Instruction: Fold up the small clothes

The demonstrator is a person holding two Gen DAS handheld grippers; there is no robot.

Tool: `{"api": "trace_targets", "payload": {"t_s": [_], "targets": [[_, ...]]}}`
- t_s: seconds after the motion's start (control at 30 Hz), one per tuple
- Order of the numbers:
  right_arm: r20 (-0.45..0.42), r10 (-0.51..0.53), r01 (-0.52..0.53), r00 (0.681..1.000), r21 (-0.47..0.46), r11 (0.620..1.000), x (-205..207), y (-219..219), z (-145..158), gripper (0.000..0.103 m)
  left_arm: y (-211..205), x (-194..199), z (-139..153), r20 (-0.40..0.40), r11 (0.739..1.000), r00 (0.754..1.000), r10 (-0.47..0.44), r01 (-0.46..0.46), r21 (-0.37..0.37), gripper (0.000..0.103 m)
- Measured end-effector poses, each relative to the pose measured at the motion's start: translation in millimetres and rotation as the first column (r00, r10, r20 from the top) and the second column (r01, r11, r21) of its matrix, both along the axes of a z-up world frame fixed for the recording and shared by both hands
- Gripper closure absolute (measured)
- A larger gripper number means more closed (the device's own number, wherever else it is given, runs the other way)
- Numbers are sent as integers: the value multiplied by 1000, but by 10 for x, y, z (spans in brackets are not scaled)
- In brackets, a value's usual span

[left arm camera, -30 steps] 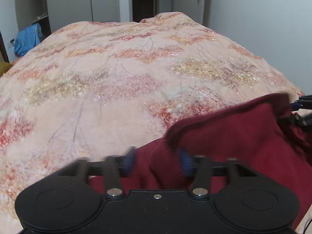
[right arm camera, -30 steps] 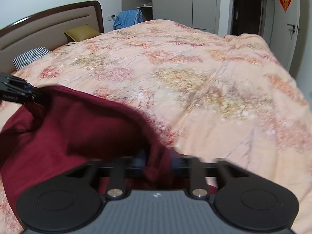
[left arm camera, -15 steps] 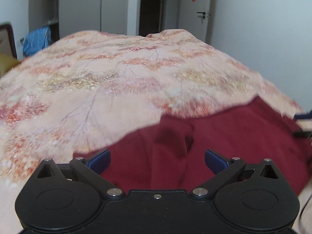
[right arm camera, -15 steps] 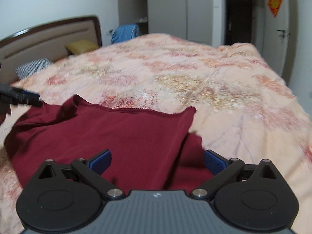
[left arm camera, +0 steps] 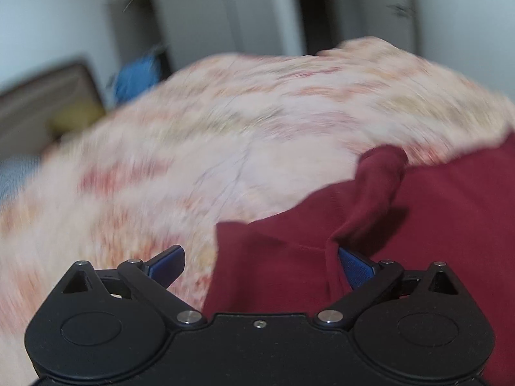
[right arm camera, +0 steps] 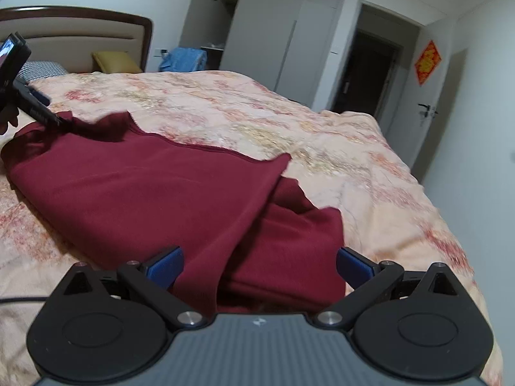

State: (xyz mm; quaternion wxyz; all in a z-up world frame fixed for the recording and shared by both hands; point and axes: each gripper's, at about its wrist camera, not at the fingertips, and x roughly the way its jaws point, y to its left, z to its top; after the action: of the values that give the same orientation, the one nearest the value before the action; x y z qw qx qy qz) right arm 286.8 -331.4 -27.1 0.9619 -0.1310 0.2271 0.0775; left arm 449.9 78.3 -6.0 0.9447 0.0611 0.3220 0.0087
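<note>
1. Left wrist view: the left gripper (left arm camera: 260, 265), black with blue-padded fingers (left arm camera: 167, 263), is spread wide and grips nothing. The dark red knit garment (left arm camera: 434, 212) lies on the peach floral quilted bedspread (left arm camera: 225, 148), filling the lower right. Its left edge runs down between the two fingers, and a raised fold of cloth stands just beside the right finger.

2. Same view: the picture is blurred. Left of the garment's edge the bedspread lies bare up to a brown padded headboard (left arm camera: 42, 103) and a blue cloth bundle (left arm camera: 135, 75).

3. Right wrist view: the right gripper (right arm camera: 259, 265), the same black-and-blue build, is also spread wide and grips nothing, with the garment (right arm camera: 145, 189) lying between and ahead of its fingers (right arm camera: 165, 265).

4. Same view: a top layer lies doubled over a lower one, its hemmed far edge running straight across the bedspread (right arm camera: 322, 135). At the far left corner the left gripper (right arm camera: 45, 117) touches the bunched cloth.

5. Same view: bare bedspread stretches right and far, toward grey wardrobe doors (right arm camera: 283, 32) and a dark open doorway (right arm camera: 367, 70).
</note>
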Motion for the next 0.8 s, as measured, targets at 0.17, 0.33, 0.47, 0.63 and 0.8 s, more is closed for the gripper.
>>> {"api": "trace_targets", "payload": {"t_s": [0.17, 0.33, 0.47, 0.63, 0.8], "targets": [[-47, -58, 65, 997, 144, 987, -73, -207, -61, 0, 320, 67, -84, -75, 981, 994, 80, -91, -171, 2], [-27, -77, 82, 997, 246, 966, -165, -395, -14, 0, 267, -213, -7, -29, 970, 995, 97, -101, -219, 1], [1, -30, 28, 1000, 315, 949, -176, -452, 51, 0, 168, -648, 64, 31, 961, 998, 45, -35, -273, 1], [7, 48, -47, 999, 335, 941, -133, -336, 33, 16, 102, -1152, -73, 39, 939, 999, -11, 24, -343, 1], [-52, 64, -39, 997, 390, 920, -78, -299, -53, 61, 127, -1335, -247, 10, 933, 999, -37, 38, -359, 17]]}}
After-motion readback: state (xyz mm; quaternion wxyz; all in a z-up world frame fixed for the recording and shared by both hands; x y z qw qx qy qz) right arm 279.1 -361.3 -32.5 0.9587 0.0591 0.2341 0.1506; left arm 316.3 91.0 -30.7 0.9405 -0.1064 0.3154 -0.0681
